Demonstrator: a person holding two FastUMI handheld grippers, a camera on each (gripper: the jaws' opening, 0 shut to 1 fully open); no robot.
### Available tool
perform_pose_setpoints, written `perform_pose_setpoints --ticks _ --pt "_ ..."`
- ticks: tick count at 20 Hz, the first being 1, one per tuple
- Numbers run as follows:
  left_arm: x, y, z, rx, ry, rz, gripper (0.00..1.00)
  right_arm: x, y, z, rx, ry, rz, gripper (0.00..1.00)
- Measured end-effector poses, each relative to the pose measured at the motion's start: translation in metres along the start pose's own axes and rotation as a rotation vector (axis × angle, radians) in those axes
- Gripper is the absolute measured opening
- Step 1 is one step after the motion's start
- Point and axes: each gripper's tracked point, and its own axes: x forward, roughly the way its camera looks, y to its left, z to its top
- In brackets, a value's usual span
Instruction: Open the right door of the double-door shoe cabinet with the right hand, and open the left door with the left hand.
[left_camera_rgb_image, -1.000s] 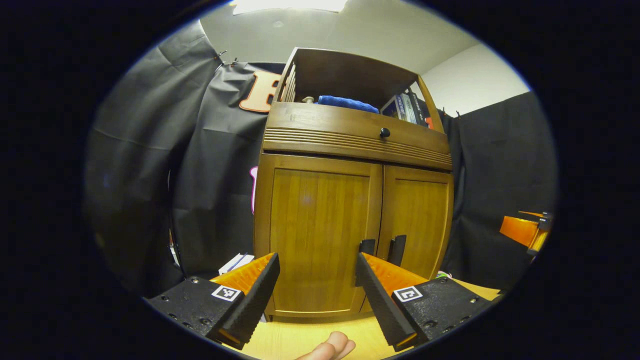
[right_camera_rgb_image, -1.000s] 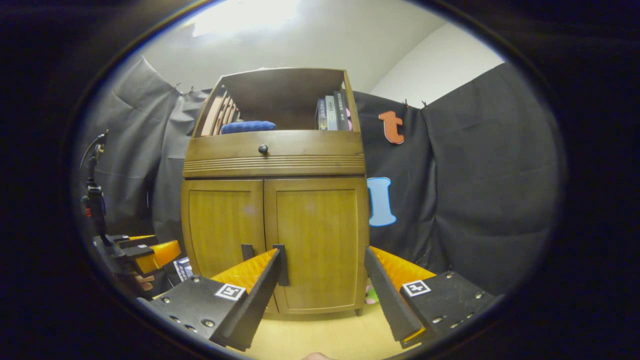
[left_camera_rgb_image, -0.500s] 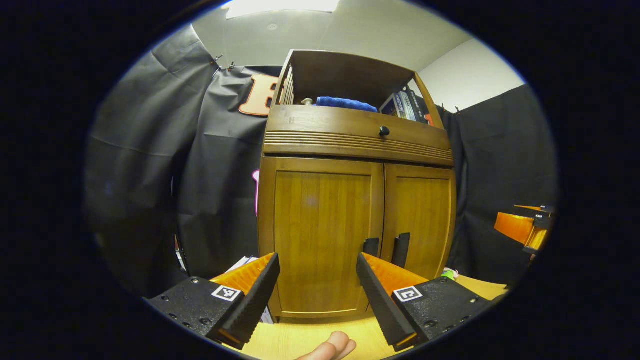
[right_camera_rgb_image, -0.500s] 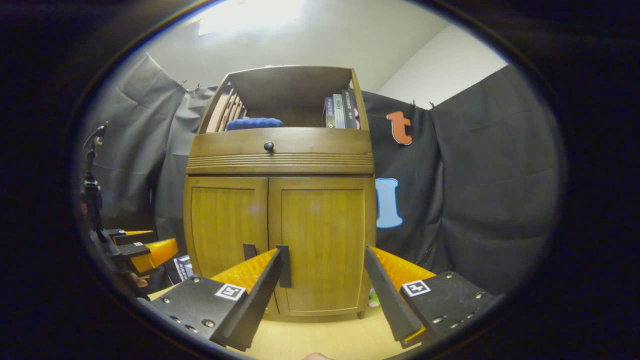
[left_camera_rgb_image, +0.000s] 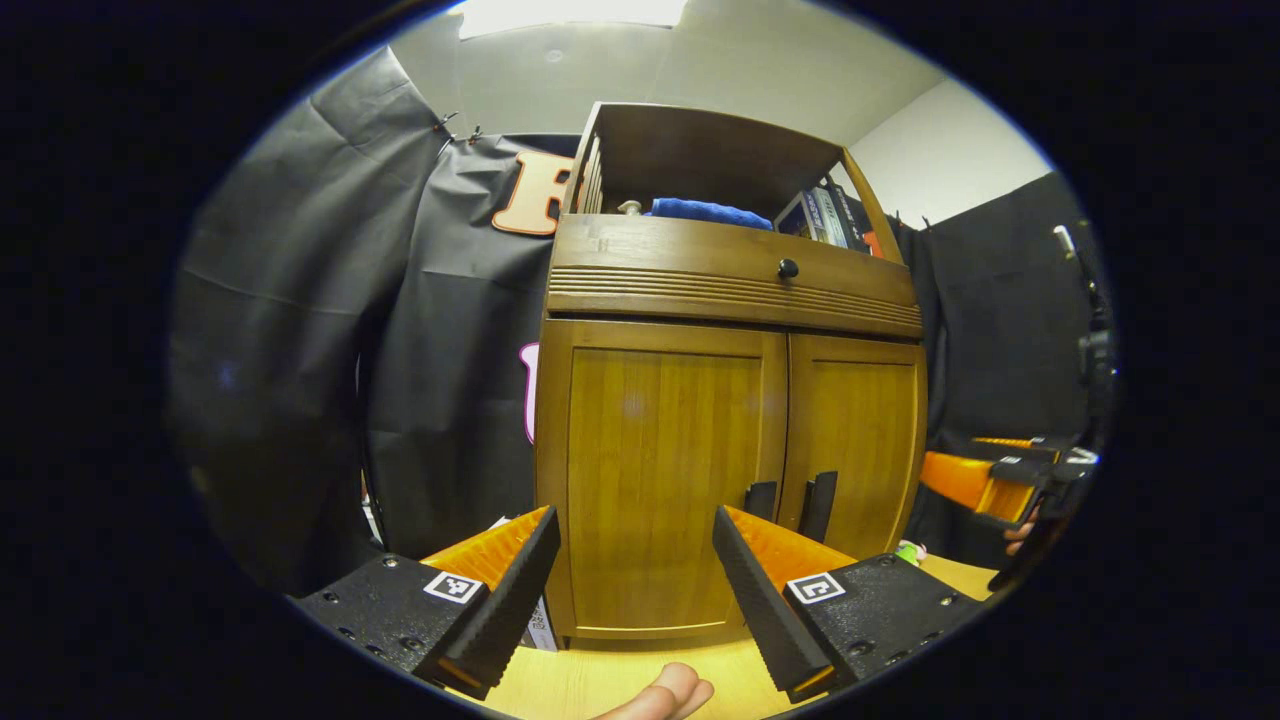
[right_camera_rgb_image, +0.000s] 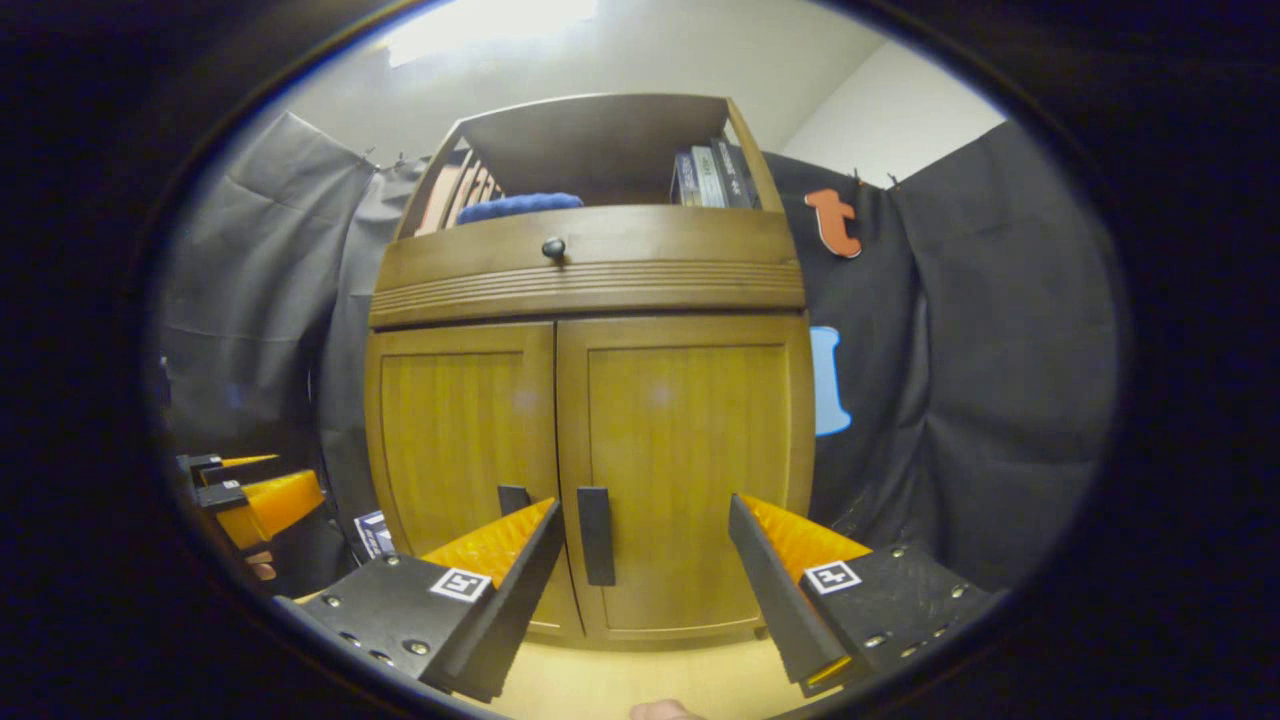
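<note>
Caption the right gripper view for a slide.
Open right claw faces the closed right door of the shoe cabinet, its handle between the fingers but not yet gripped.

Shoe cabinet (right_camera_rgb_image: 590, 300): warm mid-brown wood with vertical grain on both doors. Right door (right_camera_rgb_image: 690, 470) and left door (right_camera_rgb_image: 460, 450): honey-toned centre panels inside darker brown frames. Door handles (right_camera_rgb_image: 596, 536): black. Drawer front (right_camera_rgb_image: 590, 265): brown, with a band of fine horizontal grooves along its lower edge. Drawer knob (right_camera_rgb_image: 553, 247): black. Folded cloth (right_camera_rgb_image: 520, 207) on the open shelf: blue. Tabletop (left_camera_rgb_image: 600, 680): pale yellow wood. Ceiling (right_camera_rgb_image: 640, 50): off-white.
</note>
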Motion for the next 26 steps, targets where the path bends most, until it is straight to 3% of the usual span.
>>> perform_pose_setpoints --ticks 2,3,7,9,12,13,14,16,19,20,21,22,23,26 --pt "-0.001 0.005 0.001 -0.008 -0.001 0.003 0.91 0.021 0.010 -0.015 -0.015 0.032 0.015 0.94" --pt "-0.001 0.007 0.003 -0.014 -0.005 0.004 0.91 0.031 0.015 -0.024 -0.020 0.045 0.022 0.98" --pt "-0.001 0.017 0.008 -0.037 -0.014 0.005 0.91 0.064 0.035 -0.050 -0.015 0.097 0.062 0.96" --pt "0.000 0.022 0.008 -0.042 -0.011 0.010 0.91 0.075 0.037 -0.057 -0.011 0.113 0.049 0.94" --pt "0.001 0.027 0.008 -0.046 -0.006 0.020 0.91 0.092 0.043 -0.069 0.004 0.137 0.046 0.98" --pt "0.000 0.027 0.008 -0.043 -0.007 0.021 0.95 0.099 0.043 -0.073 -0.001 0.144 0.044 0.98" --pt "0.000 0.026 0.007 -0.039 -0.007 0.016 0.95 0.105 0.045 -0.077 -0.007 0.153 0.042 0.93" --pt "-0.001 0.018 0.006 -0.031 -0.003 0.001 0.95 0.118 0.050 -0.084 -0.003 0.165 0.047 0.94" --pt "-0.002 0.008 0.002 -0.012 0.001 -0.008 0.91 0.127 0.054 -0.088 0.025 0.169 0.077 0.54" --pt "-0.004 0.000 0.001 -0.005 -0.001 -0.021 0.95 0.133 0.055 -0.090 0.002 0.165 0.096 0.40" --pt "-0.006 -0.008 0.000 0.005 -0.001 -0.040 0.91 0.132 0.056 -0.089 -0.004 0.167 0.115 0.25" --pt "-0.007 -0.014 -0.001 0.015 0.001 -0.059 0.95 0.128 0.055 -0.090 0.003 0.166 0.127 0.25" --pt "-0.008 -0.021 -0.002 0.020 0.002 -0.072 0.91 0.126 0.054 -0.089 0.023 0.167 0.131 0.24" --pt "-0.011 -0.028 -0.001 0.024 0.000 -0.084 0.91 0.119 0.054 -0.089 -0.007 0.161 0.136 0.25"
